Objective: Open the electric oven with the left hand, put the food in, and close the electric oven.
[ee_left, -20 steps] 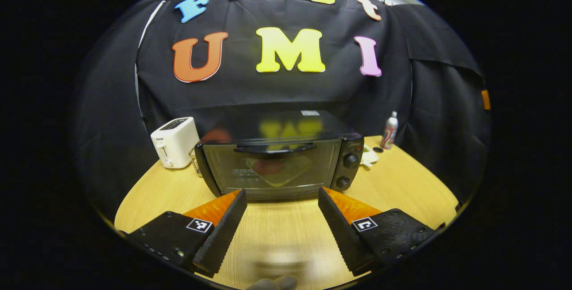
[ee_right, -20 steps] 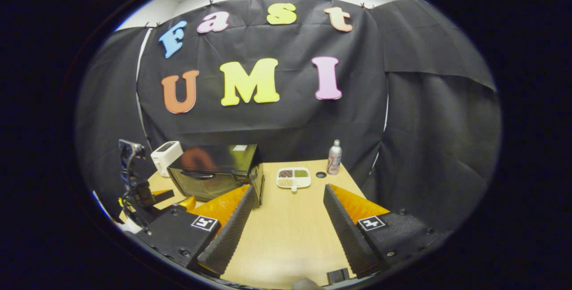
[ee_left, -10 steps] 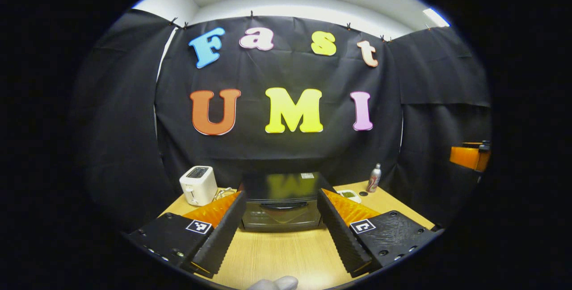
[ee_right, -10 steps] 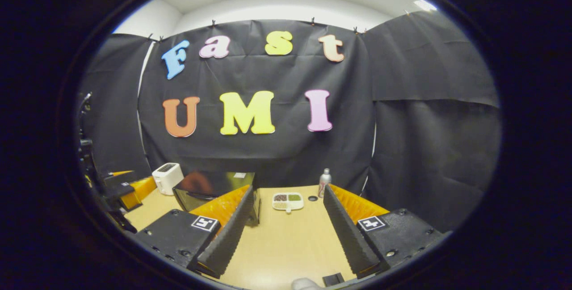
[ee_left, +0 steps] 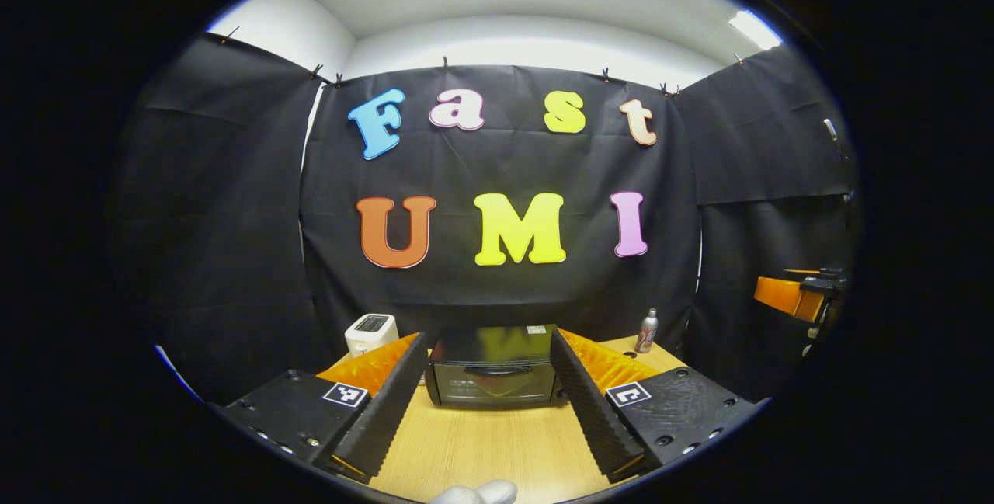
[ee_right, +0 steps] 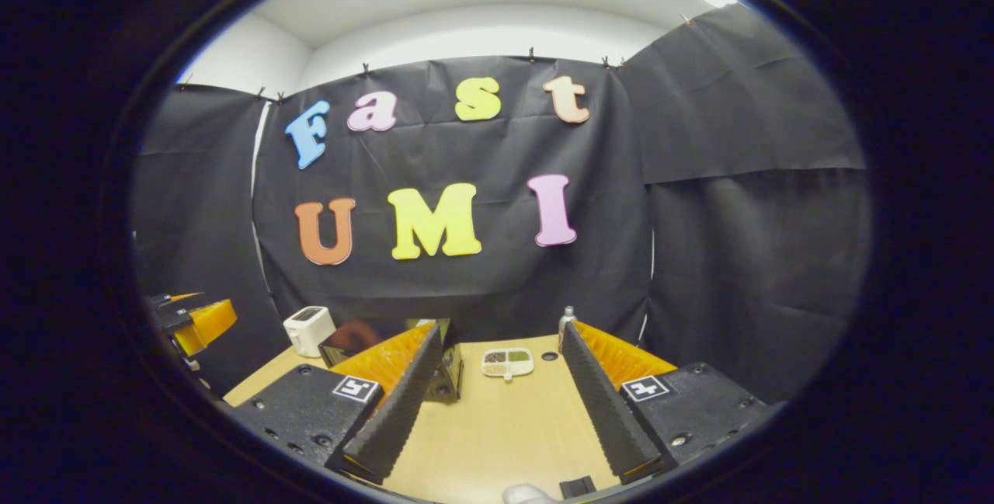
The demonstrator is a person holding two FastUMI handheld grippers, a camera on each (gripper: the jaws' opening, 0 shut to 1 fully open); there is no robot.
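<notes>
The black electric oven (ee_left: pixel 493 376) stands at the back of the wooden table (ee_left: pixel 481 450), its glass door shut and its handle across the top of the door. My left gripper (ee_left: pixel 488 335) is open and empty, well back from the oven and facing it. In the right gripper view, a white divided plate of food (ee_right: pixel 507 362) lies on the table to the right of the oven (ee_right: pixel 449 370), which is partly hidden behind one finger. My right gripper (ee_right: pixel 500 327) is open and empty, far short of the plate. Each gripper shows at the other view's edge: left gripper (ee_right: pixel 194 318), right gripper (ee_left: pixel 800 296).
A white toaster (ee_left: pixel 371 331) stands left of the oven. A slim bottle (ee_left: pixel 646 331) stands at the back right, with a small dark cap (ee_right: pixel 550 356) near it. Bare tabletop (ee_right: pixel 497 426) lies in front of the oven and plate.
Both grippers have drawn back from the oven and risen, so the oven and plate look smaller and farther. Both stayed open.
</notes>
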